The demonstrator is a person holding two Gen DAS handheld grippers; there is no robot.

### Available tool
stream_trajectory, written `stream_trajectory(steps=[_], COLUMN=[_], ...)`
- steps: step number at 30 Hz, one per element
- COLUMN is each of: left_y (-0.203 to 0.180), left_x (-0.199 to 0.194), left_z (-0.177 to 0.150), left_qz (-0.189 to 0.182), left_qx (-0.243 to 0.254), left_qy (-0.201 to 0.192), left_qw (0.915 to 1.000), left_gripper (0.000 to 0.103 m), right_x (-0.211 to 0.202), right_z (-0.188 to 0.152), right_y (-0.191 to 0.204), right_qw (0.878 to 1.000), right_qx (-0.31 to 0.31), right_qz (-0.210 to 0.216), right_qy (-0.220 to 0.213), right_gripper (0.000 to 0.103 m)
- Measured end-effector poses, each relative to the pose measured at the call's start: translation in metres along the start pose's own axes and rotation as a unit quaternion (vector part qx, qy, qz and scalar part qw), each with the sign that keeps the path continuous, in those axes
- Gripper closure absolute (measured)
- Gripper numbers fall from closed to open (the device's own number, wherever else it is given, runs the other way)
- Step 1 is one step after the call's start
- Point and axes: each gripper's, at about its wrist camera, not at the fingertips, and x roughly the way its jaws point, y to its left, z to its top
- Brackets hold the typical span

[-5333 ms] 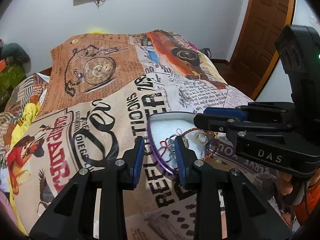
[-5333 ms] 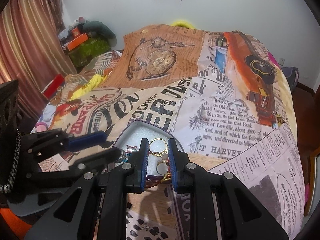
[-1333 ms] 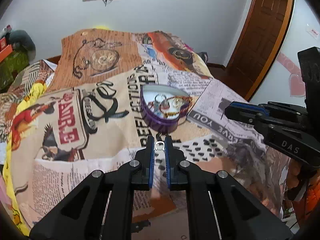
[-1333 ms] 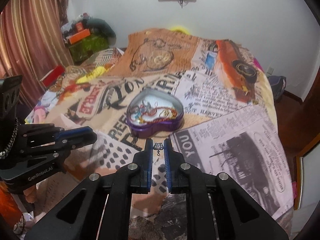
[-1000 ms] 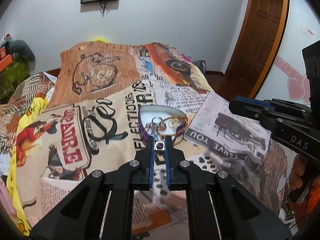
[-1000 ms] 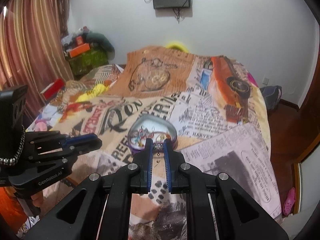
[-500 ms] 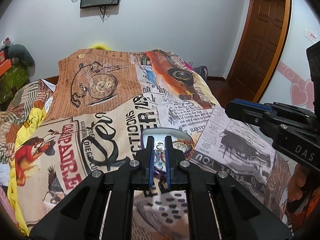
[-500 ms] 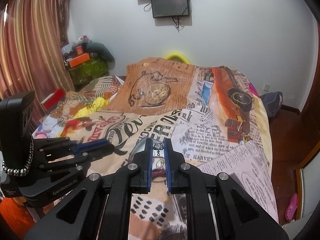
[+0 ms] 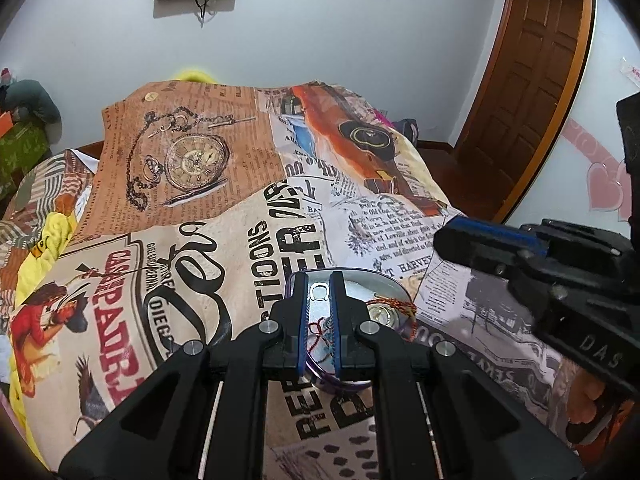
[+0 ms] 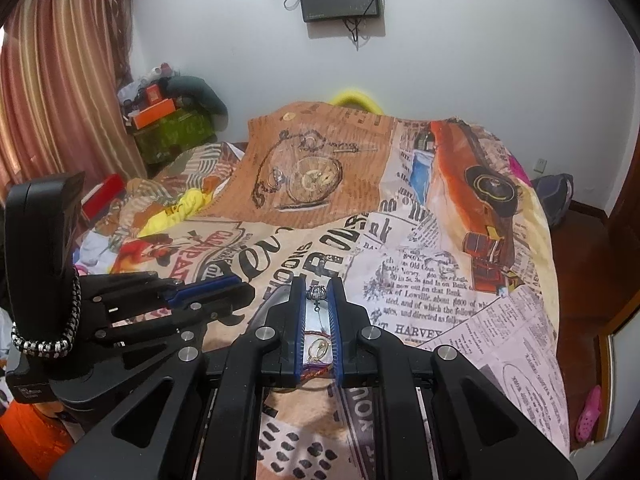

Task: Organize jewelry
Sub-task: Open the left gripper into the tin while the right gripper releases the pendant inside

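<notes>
Your left gripper [image 9: 319, 294] is clamped on a small silver ring [image 9: 319, 291], pinched right at the tips of its blue-padded fingers [image 9: 304, 320], and it hangs directly above the purple tin [image 9: 348, 385] that sits on the newspaper-print bedspread [image 9: 160, 264]. Your right gripper [image 10: 318, 294] is likewise pinched tight on a silver charm [image 10: 317, 292] held between its fingertips, with a thin bit dangling below the charm, and it too hangs over the tin [image 10: 276, 300], whose pale inner wall shows just beside the left finger. Inside the tin, seen through the gap of the left gripper, lies a red thread bracelet [image 9: 394, 308] against the far right rim, with a gold ring [image 9: 382, 313] just beside it. From the right wrist view a gold ring [image 10: 318, 347] and a red cord [image 10: 316, 334] rest on the tin's floor, under the held charm. Your two grippers are close together above the tin, the right one [image 9: 520, 264] off to the right of it in the left view, the left one [image 10: 192, 300] off to its left in the right view. Whether either held piece touches the tin you cannot tell.
</notes>
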Motion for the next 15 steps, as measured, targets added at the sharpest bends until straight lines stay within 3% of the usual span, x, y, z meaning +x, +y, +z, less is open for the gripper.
stream_trajectory(steps=[15], left_y=[0.004], left_x=[0.034], left_z=[-0.002], left_qz=[-0.014], left_qx=[0.001], left_qy=[0.035], left_qw=[0.9993], left_gripper=[0.095], right_x=[0.044], right_z=[-0.009], right_y=[-0.009], right_qw=[0.999], right_qx=[0.012], right_qz=[0.008], right_qy=[0.048], right_gripper=[0.093])
